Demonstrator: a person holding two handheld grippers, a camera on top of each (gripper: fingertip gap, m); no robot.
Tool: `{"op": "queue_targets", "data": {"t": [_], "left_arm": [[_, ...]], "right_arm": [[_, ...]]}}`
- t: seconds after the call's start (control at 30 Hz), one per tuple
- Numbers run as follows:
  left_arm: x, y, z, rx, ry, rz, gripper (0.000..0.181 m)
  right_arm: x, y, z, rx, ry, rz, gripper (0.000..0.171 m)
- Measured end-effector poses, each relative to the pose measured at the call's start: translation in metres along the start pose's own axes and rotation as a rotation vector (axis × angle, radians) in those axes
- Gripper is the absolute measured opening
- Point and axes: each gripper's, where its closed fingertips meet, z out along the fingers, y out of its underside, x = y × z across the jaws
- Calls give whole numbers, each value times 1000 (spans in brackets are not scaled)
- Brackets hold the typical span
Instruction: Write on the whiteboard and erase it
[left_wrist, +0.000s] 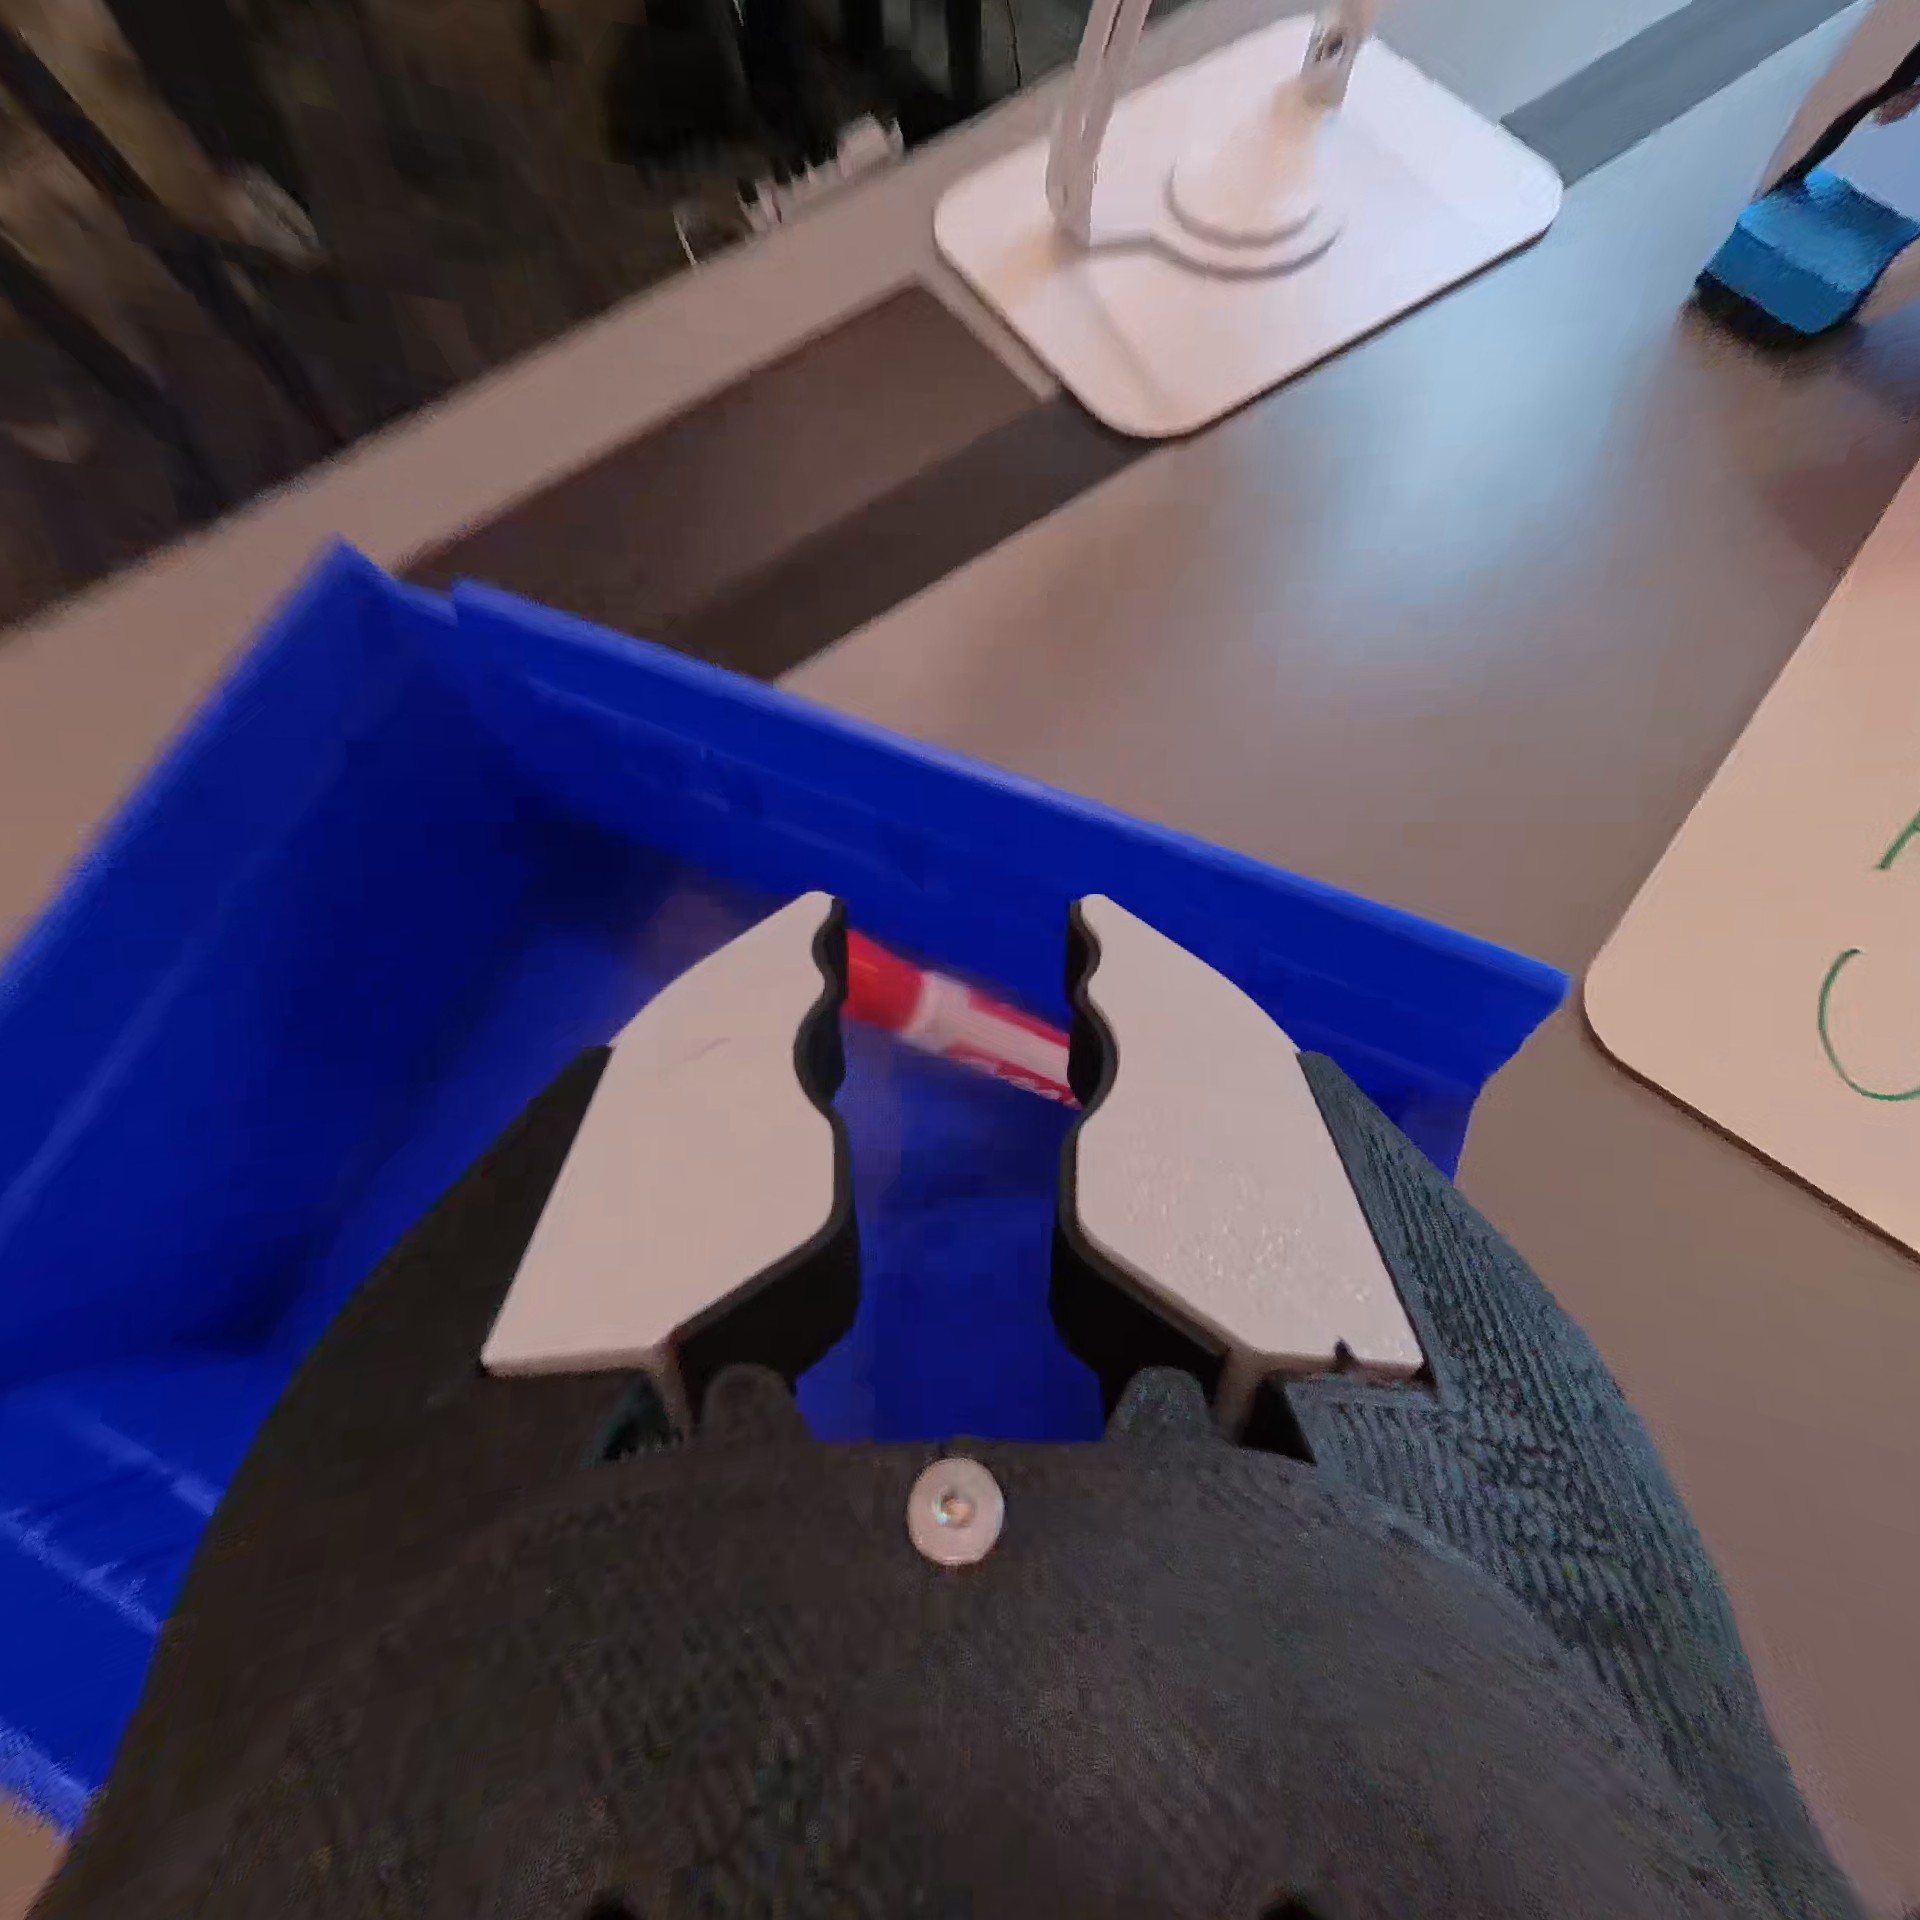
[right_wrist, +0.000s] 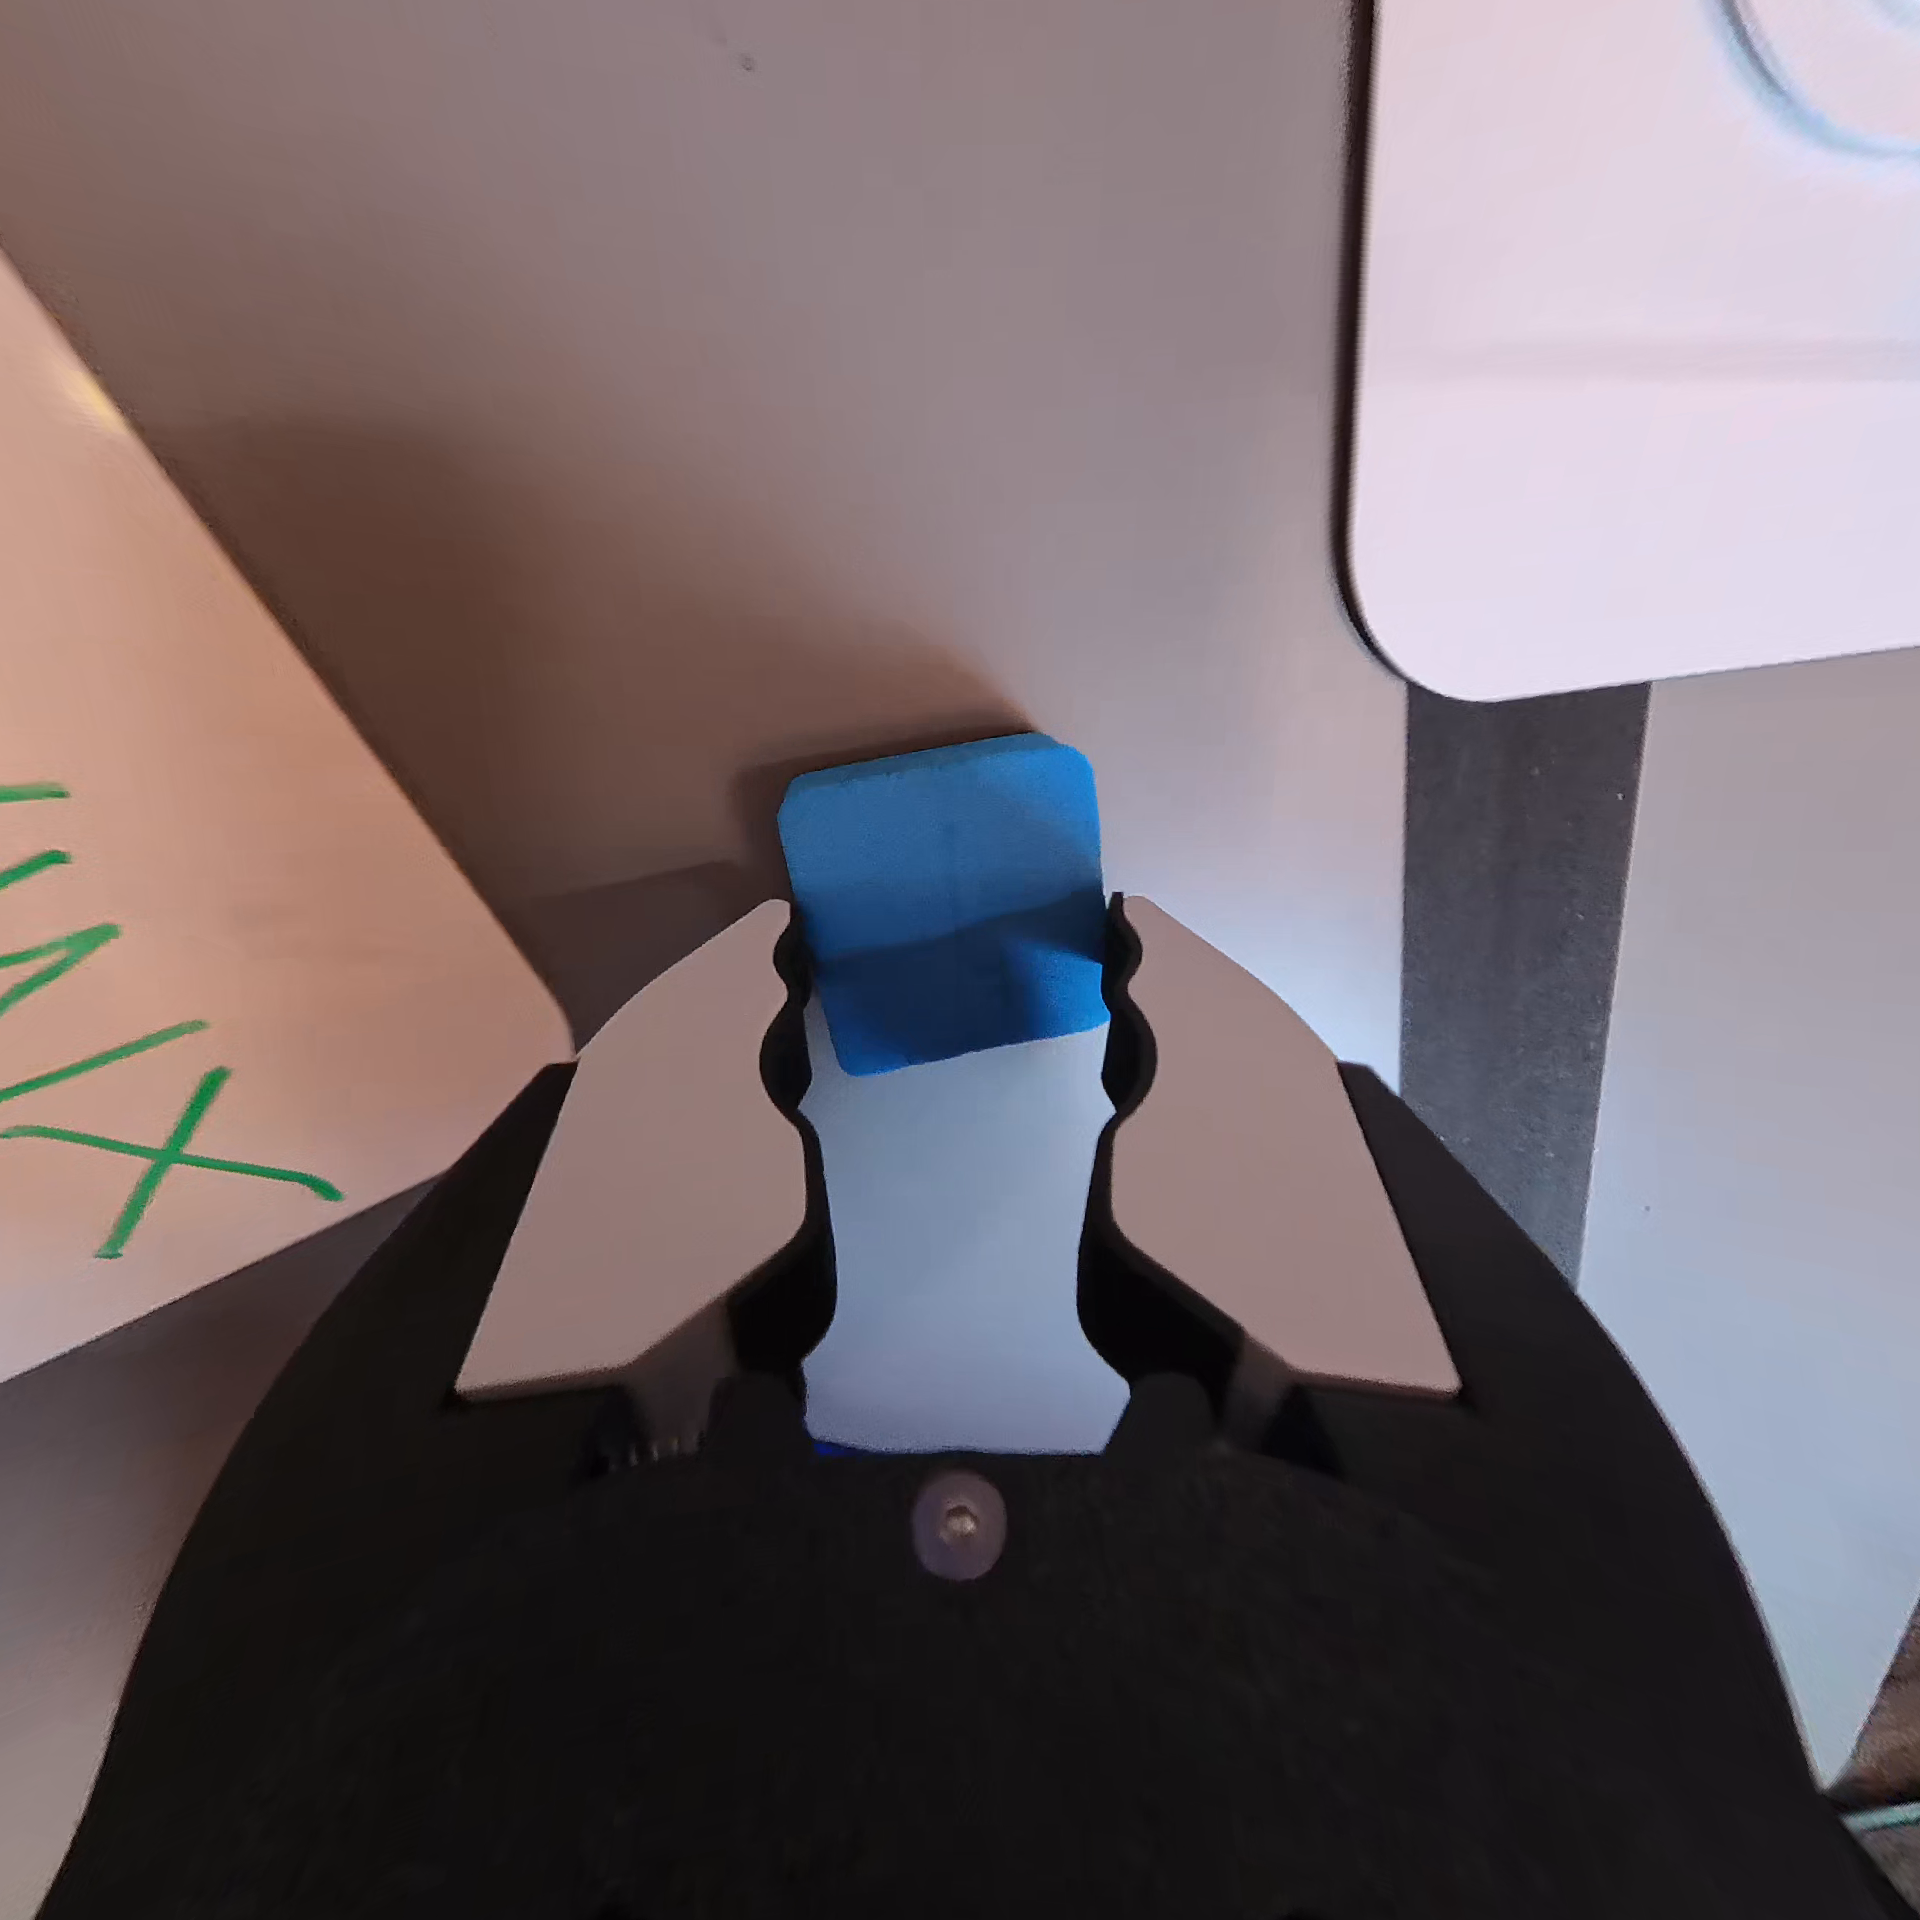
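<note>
Left gripper: the left gripper (left_wrist: 954, 920) hangs above the inside of a blue plastic bin (left_wrist: 312, 935), its two pale fingers parted with a clear gap between them and nothing held.
Marker: a red and white marker (left_wrist: 951, 1013) lies on the bin floor close to the far wall, seen through the gap between the fingertips and touching neither of them; it lies aslant across the gap.
Bin: the blue plastic bin sits on the grey desk (left_wrist: 1351, 644), its far wall running diagonally; this view is blurred.
Right gripper: the right gripper (right_wrist: 951, 904) has its fingers set against the two sides of a blue eraser (right_wrist: 940, 883), a soft foam block whose near end is pinched and dented between the fingertips. The far end sticks out past the tips. Whether it rests on the desk or is lifted cannot be told.
Eraser from afar: in the left wrist view the eraser shows at the top right corner, with a dark part of the right gripper above it.
Whiteboard: the whiteboard (right_wrist: 208, 831) lies flat on the desk to the left of the right gripper, near the eraser but apart from it, with green marker strokes (right_wrist: 156, 1143) on it.
Monitor stand: a white monitor stand base (left_wrist: 1247, 229) sits on the desk beyond the bin, just beside a dark strip (left_wrist: 727, 499) set into the desktop.
</note>
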Motion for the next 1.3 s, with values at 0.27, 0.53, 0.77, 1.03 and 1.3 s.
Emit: {"op": "queue_targets", "data": {"t": [0.27,0.53,0.77,1.03,1.3], "left_arm": [[113,-18,-39,283,168,265,36],[199,38,-13,311,427,255,28],[224,60,-1,229,526,266,31],[229,64,0,226,518,297,31],[239,77,5,175,586,303,34]], "right_arm": [[-77,-34,-26,55,-41,-110,55],[-154,-14,-21,-17,-69,-163,55],[-181,5,-25,-67,-89,-129,55],[-182,27,-30,-52,-41,-53,66],[-190,8,-24,28,-86,-51,52]]}}
